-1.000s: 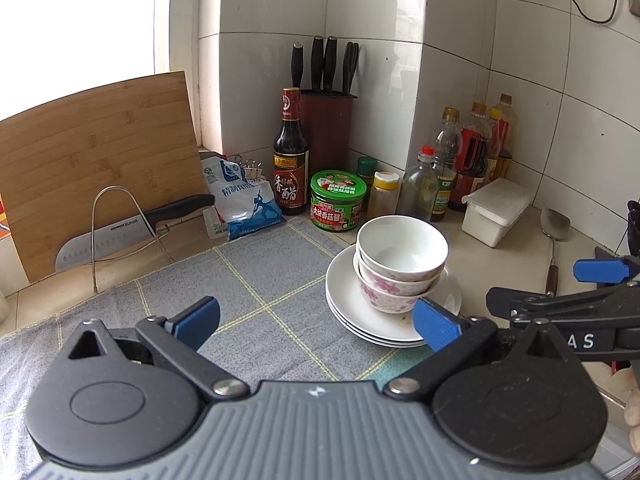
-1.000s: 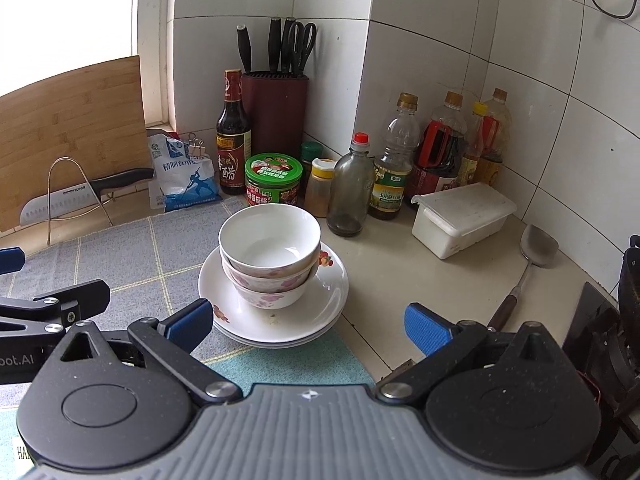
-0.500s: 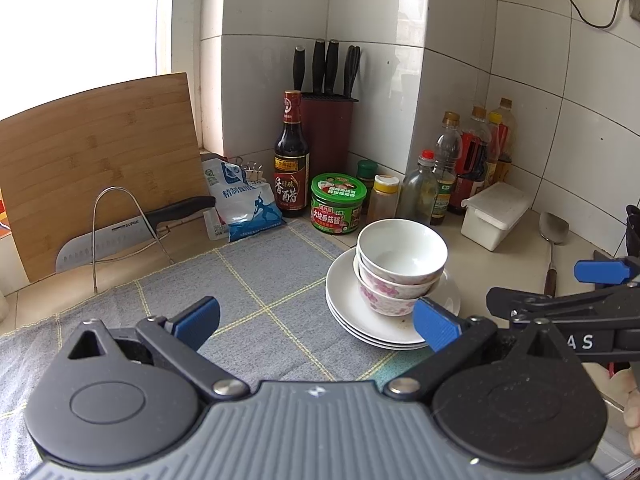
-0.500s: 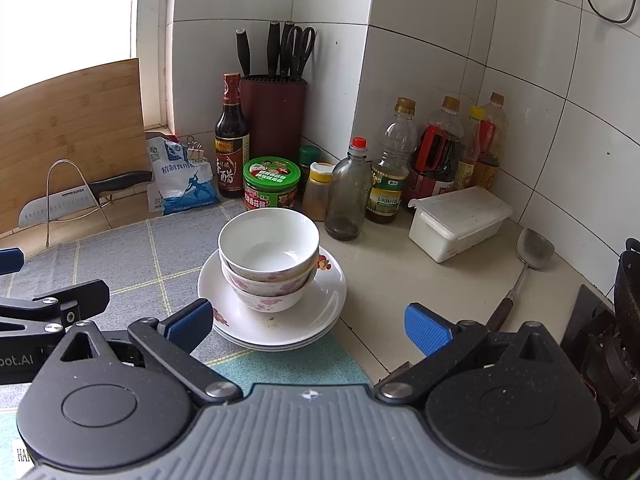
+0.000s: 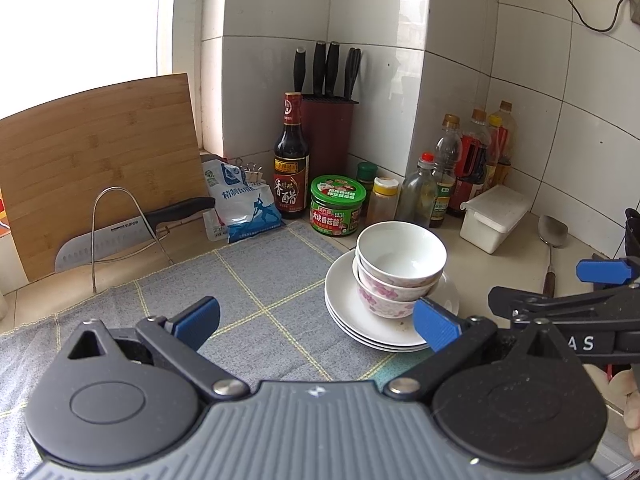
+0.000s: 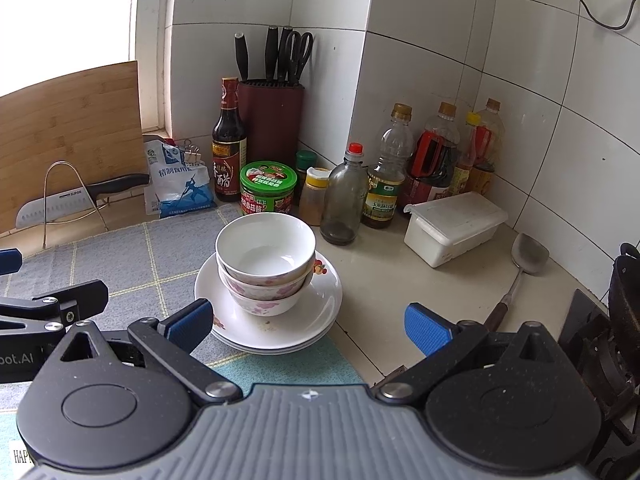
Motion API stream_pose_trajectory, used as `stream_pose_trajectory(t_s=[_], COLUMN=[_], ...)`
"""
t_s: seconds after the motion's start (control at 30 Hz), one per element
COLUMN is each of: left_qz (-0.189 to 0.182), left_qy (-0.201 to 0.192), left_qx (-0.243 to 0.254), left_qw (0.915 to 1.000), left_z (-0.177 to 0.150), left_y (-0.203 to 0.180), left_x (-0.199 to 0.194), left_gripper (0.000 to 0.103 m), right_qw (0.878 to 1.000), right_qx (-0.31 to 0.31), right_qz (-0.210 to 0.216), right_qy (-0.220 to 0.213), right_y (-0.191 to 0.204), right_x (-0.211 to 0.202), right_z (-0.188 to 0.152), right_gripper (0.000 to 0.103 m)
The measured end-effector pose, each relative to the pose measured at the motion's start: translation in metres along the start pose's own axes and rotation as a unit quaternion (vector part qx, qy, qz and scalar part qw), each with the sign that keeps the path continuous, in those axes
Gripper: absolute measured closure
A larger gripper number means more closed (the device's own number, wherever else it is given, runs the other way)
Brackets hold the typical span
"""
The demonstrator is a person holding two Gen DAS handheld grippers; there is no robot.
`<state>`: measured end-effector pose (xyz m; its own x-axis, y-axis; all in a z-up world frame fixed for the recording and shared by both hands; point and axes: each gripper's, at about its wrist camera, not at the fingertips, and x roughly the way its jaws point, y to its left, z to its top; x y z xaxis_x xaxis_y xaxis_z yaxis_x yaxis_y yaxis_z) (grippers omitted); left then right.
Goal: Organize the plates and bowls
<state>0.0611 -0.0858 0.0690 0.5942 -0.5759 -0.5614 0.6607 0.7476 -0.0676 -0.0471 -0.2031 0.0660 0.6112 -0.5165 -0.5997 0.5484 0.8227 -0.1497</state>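
Your left gripper had its fingers spread wide with nothing between them, and past its left fingertip lay only bare grey mat. Just beyond its right fingertip sat the dishes: a stack of plates with a stack of bowls nested on top, at the mat's right edge where it meets the counter.

Your right gripper was likewise wide open and empty. From its camera the same pile sat ahead of the gap between the fingers, nearer the left fingertip, with bare counter ahead of the right one. Each gripper showed at the edge of the other's view, so you held them side by side, near the pile but touching nothing.

As to progress, I'd judge the stacking looked done: every plate and bowl in view was gathered into one neat pile. What remained, if anything, was moving that pile somewhere, and the pictures showed no rack or cupboard to tell you where.

Counting left to right:
- one cutting board and one knife on a wire stand, far beyond your left fingertip
- plates: three rims by my count, though the lower edges ran close together
- bowls: two for certain, a plain white one inside a flowered one; a pink band between them may have been a third, I could not tell
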Motion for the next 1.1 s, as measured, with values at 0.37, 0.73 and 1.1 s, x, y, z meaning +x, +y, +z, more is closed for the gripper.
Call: stream_pose_trajectory(t_s=[0.37,0.73,1.1], left_qz=[0.005,0.015,0.019], left_qy=[0.007,0.007,0.007], left_qx=[0.0,-0.003,-0.004], left_qw=[1.0,0.9999,0.9998], left_z=[-0.0007,-0.0011,-0.0015], left_y=[-0.0021,-0.0048,-0.005], left_x=[0.0003,-0.0025,-0.0053], left_gripper=[0.001,0.001,0.001], right_qw=[1.0,1.0,1.0], right_qx=[-0.002,-0.002,-0.004], right_qz=[0.0,0.006,0.007], right_qy=[0.005,0.004,0.003], right_y=[-0.001,-0.0005,-0.0005], right_x=[0.0015,0.0008,-0.0006], right_z=[-0.0005,-0.0012,-0.0016], right_gripper=[0.0,0.0,0.0])
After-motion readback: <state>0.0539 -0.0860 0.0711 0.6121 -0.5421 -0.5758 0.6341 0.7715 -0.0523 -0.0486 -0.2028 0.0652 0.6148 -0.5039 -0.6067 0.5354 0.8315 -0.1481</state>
